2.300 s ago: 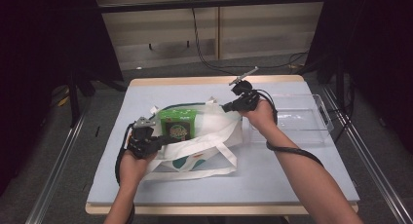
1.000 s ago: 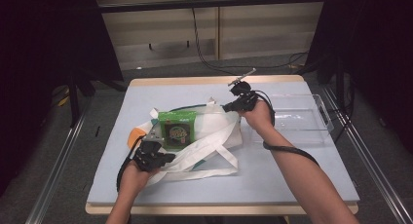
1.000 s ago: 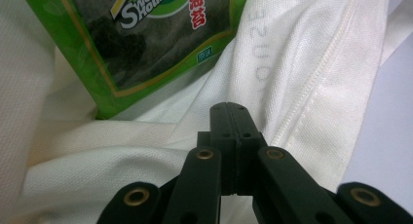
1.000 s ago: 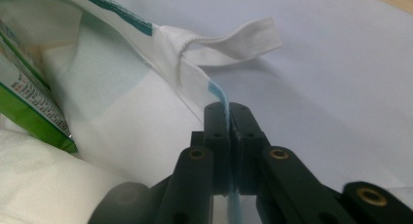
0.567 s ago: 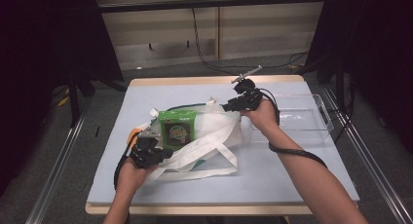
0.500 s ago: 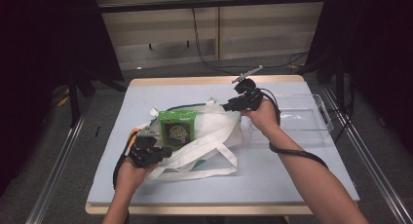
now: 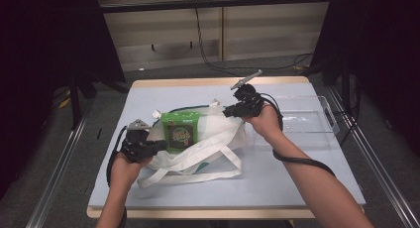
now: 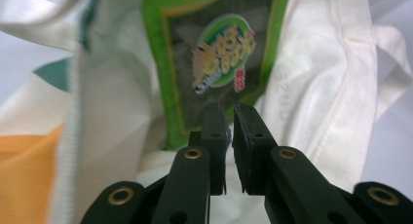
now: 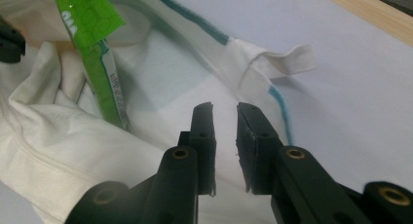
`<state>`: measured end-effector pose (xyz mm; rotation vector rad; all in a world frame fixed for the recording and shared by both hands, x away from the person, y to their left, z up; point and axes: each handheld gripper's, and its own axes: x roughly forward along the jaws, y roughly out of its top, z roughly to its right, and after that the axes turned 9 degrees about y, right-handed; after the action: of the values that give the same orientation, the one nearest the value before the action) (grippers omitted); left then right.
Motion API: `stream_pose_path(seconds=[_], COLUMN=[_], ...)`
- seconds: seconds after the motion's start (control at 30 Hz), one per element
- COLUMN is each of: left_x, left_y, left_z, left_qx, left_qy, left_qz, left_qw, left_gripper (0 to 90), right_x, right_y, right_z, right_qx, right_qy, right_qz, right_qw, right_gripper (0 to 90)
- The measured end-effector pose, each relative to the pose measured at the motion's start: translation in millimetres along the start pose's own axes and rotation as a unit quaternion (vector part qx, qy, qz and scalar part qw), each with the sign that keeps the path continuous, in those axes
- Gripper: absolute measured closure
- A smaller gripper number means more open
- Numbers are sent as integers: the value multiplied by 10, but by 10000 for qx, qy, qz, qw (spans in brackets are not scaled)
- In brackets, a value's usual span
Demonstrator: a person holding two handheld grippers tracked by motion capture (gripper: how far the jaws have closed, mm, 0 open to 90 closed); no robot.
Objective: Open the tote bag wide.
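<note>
My L gripper [image 8: 229, 121], jaws nearly together on nothing, faces green snack packet [image 7: 181, 130] in white cloth tote bag [image 7: 218, 139]; R gripper [image 9: 224, 119] just narrowed, empty, over bag's rim.

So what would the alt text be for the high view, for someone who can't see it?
A green snack packet sits in the mouth of a white cloth bag on a pale blue table. A person's left gripper is beside the packet; the right gripper is at the bag's far edge, near a clear tray.

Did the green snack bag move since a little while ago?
Yes. The green snack bag has slid toward the near edge of the table, deeper into the white cloth bag, away from the clear tray.
</note>
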<state>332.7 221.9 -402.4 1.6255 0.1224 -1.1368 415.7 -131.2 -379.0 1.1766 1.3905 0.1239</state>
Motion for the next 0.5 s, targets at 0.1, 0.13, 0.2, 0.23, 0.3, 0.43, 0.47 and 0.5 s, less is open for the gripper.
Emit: stream_pose_path(seconds=[0.1, 0.13, 0.2, 0.23, 0.3, 0.43, 0.47, 0.5], left_x=[-3, 8, 10, 12, 24, 27, 21, 26], left_y=[48, 59, 83, 88, 91, 103, 109, 109], left_z=[-21, -20, -28, -37, -36, -42, -45, -44], left_qx=[77, 30, 69, 90, 51, 61, 115, 85], left_qy=[85, 191, 221, 294, 293, 314, 304, 283], left_qz=[-124, -102, -212, -209, -194, -224, -287, -255], left_qw=[9999, 9998, 9995, 9993, 9994, 9992, 9991, 9992], left_gripper=[870, 872, 883, 883, 889, 900, 900, 900], right_x=[57, 74, 101, 116, 144, 194, 204, 212], right_y=[-26, -34, -47, -55, -73, -108, -118, -122], right_z=[-32, -45, -65, -72, -87, -105, -113, -113], right_qx=[-49, -52, -42, -76, -56, -62, -32, -64], right_qy=[121, 144, 197, 214, 270, 334, 352, 360], right_qz=[-60, -80, -76, -97, -95, -150, -147, -154], right_qw=[9999, 9999, 9998, 9997, 9996, 9993, 9993, 9992], right_gripper=[832, 839, 855, 859, 869, 888, 891, 891])
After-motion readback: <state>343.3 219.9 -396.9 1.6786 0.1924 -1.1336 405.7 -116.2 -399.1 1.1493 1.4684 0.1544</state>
